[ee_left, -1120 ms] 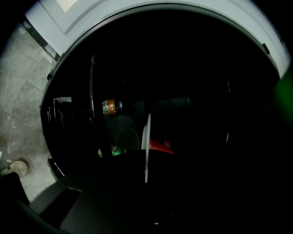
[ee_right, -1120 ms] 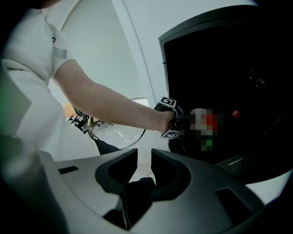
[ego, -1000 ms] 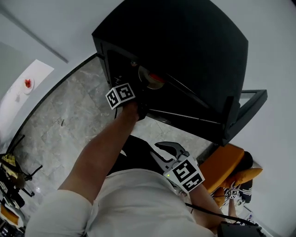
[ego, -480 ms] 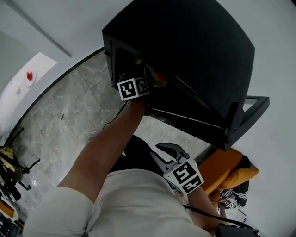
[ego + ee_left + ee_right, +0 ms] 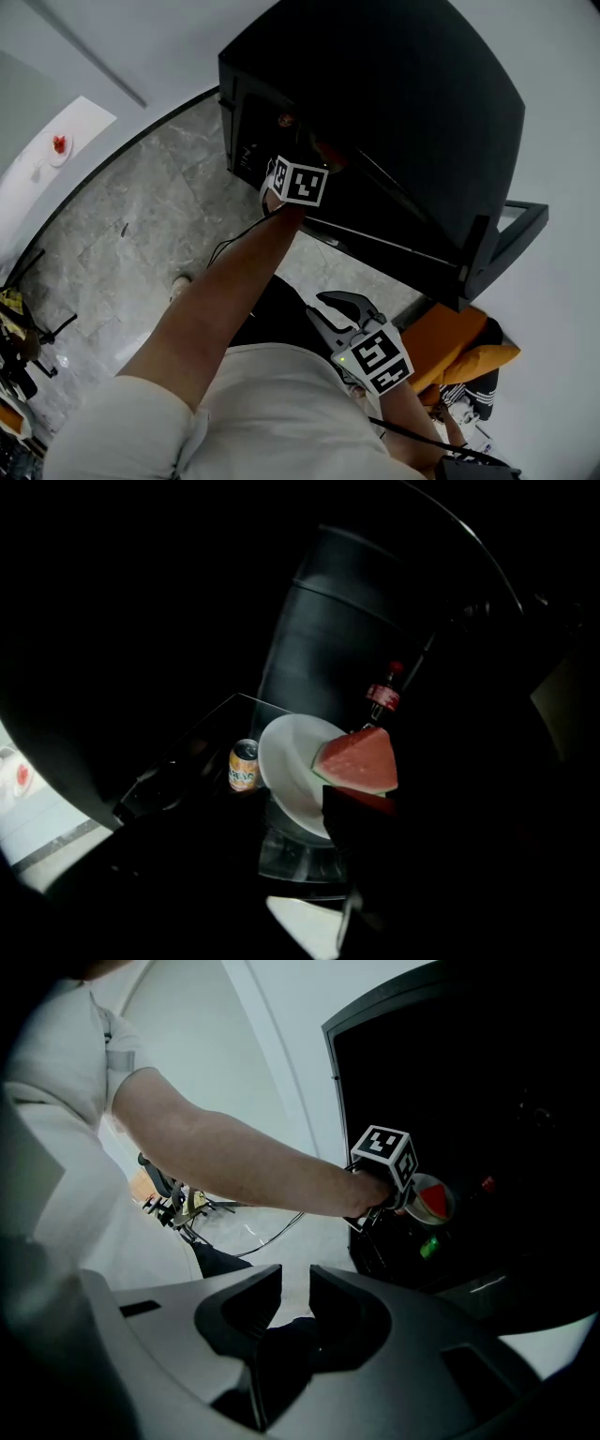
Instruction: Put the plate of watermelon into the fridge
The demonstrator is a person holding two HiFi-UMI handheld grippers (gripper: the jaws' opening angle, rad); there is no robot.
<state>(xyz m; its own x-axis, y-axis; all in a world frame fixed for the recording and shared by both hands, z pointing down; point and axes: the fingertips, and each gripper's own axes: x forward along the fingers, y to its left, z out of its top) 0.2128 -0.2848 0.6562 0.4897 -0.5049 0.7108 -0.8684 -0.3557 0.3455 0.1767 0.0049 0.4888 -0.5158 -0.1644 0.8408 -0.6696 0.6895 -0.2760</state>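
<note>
Inside the fridge (image 5: 394,103) sits the plate (image 5: 286,771) of watermelon (image 5: 358,759), a can (image 5: 243,764) at its nine o'clock; the left hand-held gripper (image 5: 403,1194), jaws just opened about its rim, might snag and tip it; the right hand-held gripper (image 5: 294,1283) hangs slightly parted, empty.

An orange can (image 5: 244,766) sits left of a red-labelled bottle (image 5: 382,697).

The left gripper (image 5: 405,1194) rolled over inside the fridge (image 5: 394,112), and its jaws had just been opening with the plate (image 5: 291,771) just in front of them. The plate, edge-on before, turned its white face and watermelon wedge (image 5: 359,759) into the left gripper view.
</note>
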